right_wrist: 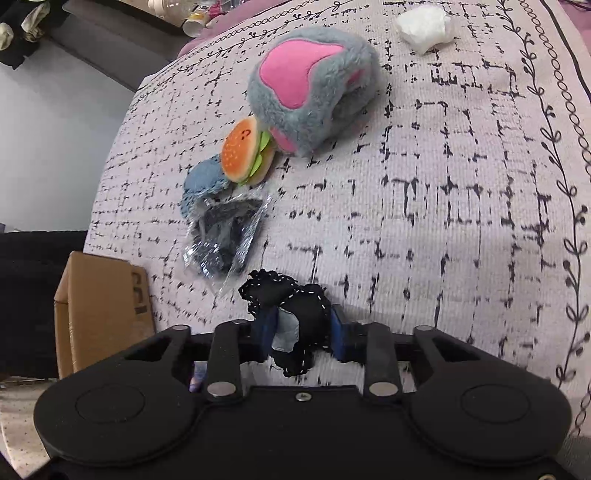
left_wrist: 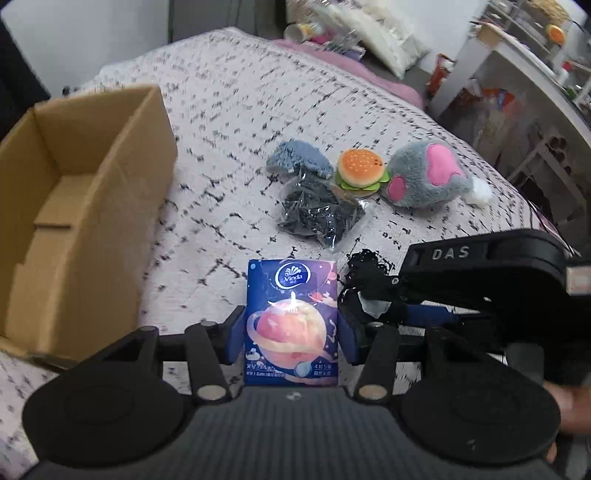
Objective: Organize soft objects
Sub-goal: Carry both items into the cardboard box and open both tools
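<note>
While the left gripper (left_wrist: 291, 332) clamped a blue tissue pack (left_wrist: 292, 325) between its 2 fingers above the patterned bedspread (left_wrist: 229, 140), the right gripper (right_wrist: 301, 330) pinched a crumpled black cloth (right_wrist: 295, 314) just beside it. An open cardboard box (left_wrist: 74, 206) sat at the bed's left edge, well apart from 4 soft things clustered near the middle: a blue fuzzy item (left_wrist: 299, 157), a clear bag of dark material (left_wrist: 317, 210) touching it, a burger toy (left_wrist: 360, 170) and a grey-and-pink plush (left_wrist: 432, 173). A white wad (right_wrist: 423, 24) lay beyond the plush toward the far edge.
</note>
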`<action>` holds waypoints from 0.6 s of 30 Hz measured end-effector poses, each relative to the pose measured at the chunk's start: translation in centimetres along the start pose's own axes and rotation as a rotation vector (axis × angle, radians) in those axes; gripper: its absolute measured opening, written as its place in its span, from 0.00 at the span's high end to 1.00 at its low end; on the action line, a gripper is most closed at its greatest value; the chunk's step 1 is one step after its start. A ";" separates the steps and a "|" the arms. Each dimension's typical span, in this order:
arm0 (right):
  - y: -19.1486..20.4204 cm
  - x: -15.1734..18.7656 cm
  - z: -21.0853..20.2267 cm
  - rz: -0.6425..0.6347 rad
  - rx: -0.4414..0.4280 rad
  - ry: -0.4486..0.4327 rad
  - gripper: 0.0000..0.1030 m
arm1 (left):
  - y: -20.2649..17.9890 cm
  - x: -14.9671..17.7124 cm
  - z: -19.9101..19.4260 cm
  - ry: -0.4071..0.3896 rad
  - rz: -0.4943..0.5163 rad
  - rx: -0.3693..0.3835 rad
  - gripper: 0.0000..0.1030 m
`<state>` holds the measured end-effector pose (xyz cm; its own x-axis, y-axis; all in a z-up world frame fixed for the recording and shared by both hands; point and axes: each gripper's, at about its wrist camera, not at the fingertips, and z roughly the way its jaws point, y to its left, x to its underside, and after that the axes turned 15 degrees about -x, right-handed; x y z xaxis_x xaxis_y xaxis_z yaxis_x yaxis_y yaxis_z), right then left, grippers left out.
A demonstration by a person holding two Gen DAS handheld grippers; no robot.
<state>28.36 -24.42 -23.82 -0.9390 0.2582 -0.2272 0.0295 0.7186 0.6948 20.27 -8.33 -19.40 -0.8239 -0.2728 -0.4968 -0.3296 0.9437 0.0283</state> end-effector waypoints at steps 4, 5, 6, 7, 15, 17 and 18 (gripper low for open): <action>1.3 0.8 -2.1 -0.029 -0.021 -0.048 0.74 | 1.3 -0.2 -2.6 -0.054 0.000 0.014 0.51; 1.5 1.1 -2.6 -0.031 -0.016 -0.060 0.74 | 1.5 -0.3 -3.2 -0.065 -0.002 0.019 0.51; 1.7 1.4 -3.2 -0.028 -0.016 -0.072 0.74 | 1.7 -0.3 -3.8 -0.079 0.000 0.023 0.51; 1.9 1.8 -3.7 -0.029 -0.018 -0.083 0.74 | 1.8 -0.3 -4.3 -0.093 0.003 0.029 0.51; 4.8 3.9 -8.0 -0.100 -0.027 -0.196 0.74 | 3.0 0.3 -7.7 -0.173 0.004 0.074 0.51; 5.7 4.3 -8.8 -0.114 -0.029 -0.218 0.74 | 3.4 0.3 -8.5 -0.193 0.004 0.084 0.51; 6.1 4.6 -9.1 -0.120 -0.034 -0.228 0.74 | 3.6 0.2 -8.9 -0.204 0.005 0.087 0.51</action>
<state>21.09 -24.72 -14.43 -0.8336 0.3139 -0.4544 -0.0927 0.7316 0.6754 14.79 -6.63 -11.72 -0.7124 -0.2326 -0.6621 -0.2771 0.9601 -0.0391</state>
